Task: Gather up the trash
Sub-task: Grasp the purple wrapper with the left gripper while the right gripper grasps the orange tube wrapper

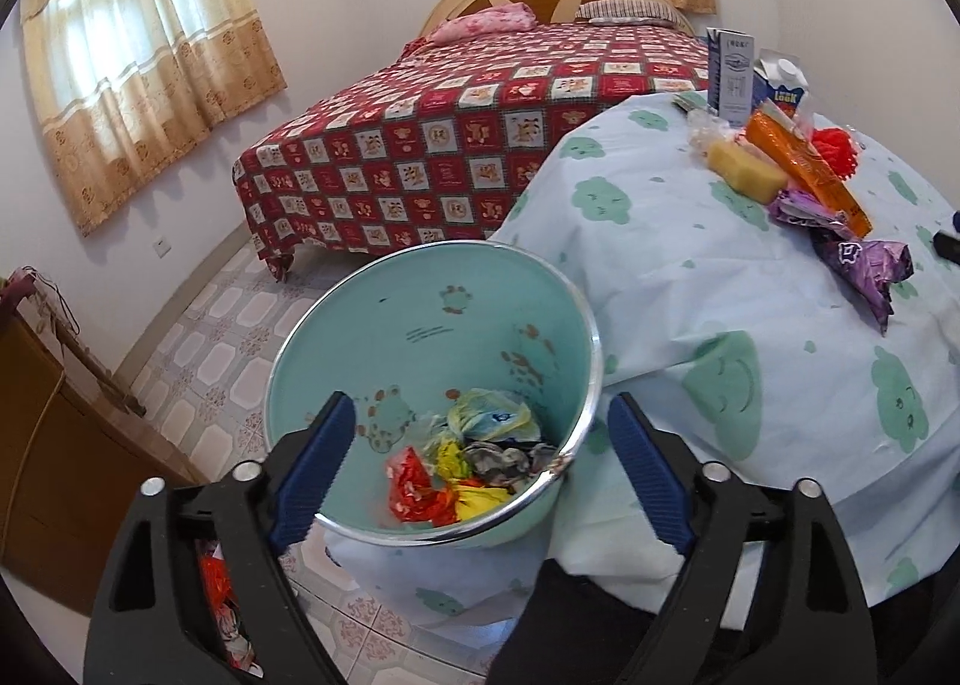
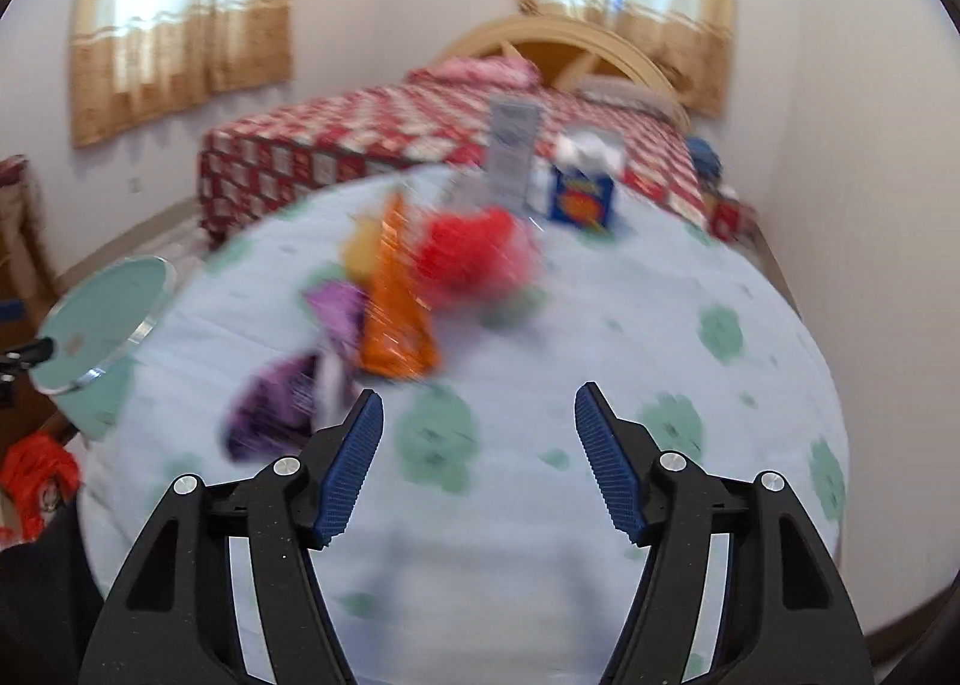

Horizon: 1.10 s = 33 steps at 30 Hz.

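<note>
A teal trash bin point(image 1: 420, 325) with a metal rim stands beside the table and holds several crumpled wrappers point(image 1: 474, 457). My left gripper point(image 1: 480, 433) is open right above the bin's near rim, empty. On the table lie purple wrappers point(image 1: 864, 265), an orange packet point(image 1: 810, 169), a yellow sponge point(image 1: 744, 166) and a red mesh ball point(image 1: 837, 151). My right gripper point(image 2: 480, 445) is open and empty above the table, just short of the purple wrappers point(image 2: 282, 397) and the orange packet point(image 2: 396, 301). The right wrist view is blurred. The bin point(image 2: 102, 319) shows at its left.
The round table point(image 1: 720, 325) has a light blue cloth with green clouds. A blue carton point(image 2: 582, 199) and a tall box point(image 2: 510, 151) stand at its far side. A bed point(image 1: 450, 145) with a red checked cover lies behind. A wooden cabinet point(image 1: 54, 463) stands at left.
</note>
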{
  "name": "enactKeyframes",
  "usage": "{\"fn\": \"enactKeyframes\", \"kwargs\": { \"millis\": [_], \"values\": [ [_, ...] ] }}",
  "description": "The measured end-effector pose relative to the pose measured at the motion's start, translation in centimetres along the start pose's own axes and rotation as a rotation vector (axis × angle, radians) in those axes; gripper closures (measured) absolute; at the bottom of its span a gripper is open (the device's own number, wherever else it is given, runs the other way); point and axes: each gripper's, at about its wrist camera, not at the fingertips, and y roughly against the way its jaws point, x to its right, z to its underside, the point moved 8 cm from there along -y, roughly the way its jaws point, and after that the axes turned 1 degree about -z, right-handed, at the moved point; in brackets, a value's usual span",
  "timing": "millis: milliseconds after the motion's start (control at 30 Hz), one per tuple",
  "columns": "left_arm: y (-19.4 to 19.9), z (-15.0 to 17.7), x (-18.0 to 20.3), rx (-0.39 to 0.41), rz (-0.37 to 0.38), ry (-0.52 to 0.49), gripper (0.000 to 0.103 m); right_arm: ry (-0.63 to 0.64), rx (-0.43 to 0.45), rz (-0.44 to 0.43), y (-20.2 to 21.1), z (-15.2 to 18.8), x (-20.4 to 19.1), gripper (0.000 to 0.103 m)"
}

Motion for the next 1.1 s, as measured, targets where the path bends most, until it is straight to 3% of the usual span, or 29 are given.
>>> {"fn": "enactKeyframes", "kwargs": {
  "millis": [100,233,433,533,733,967,1100],
  "values": [
    [0.2,-0.4,0.9,0.005,-0.002,-0.009,0.016,-0.002,-0.053,-0.008,-1.8,0.5,-0.3,0.037],
    [0.6,-0.9,1.6,0.017,-0.001,-0.012,0.015,0.051,-0.075,-0.057,-2.7,0.2,-3.9,0.037],
    [1.1,-1.5,1.4,0.032,-0.003,0.004,0.014,0.064,-0.051,-0.180,-3.4,-0.9,-9.5,0.037],
    [1.1,-1.9,1.4,0.035,0.000,0.015,0.014,0.057,-0.035,-0.218,-2.6,-1.2,-10.3,0.037],
    [1.5,-3.1,3.7,0.054,0.037,0.014,0.014,0.013,0.025,-0.144,0.2,-0.4,-5.1,0.032],
    [2.2,-4.9,10.1,0.081,0.113,-0.028,0.014,-0.102,0.030,0.010,0.9,2.0,3.3,0.031],
    [1.6,-5.8,13.2,0.076,0.143,-0.033,0.014,-0.162,0.037,0.035,0.9,2.7,6.1,0.031]
  ]
}}
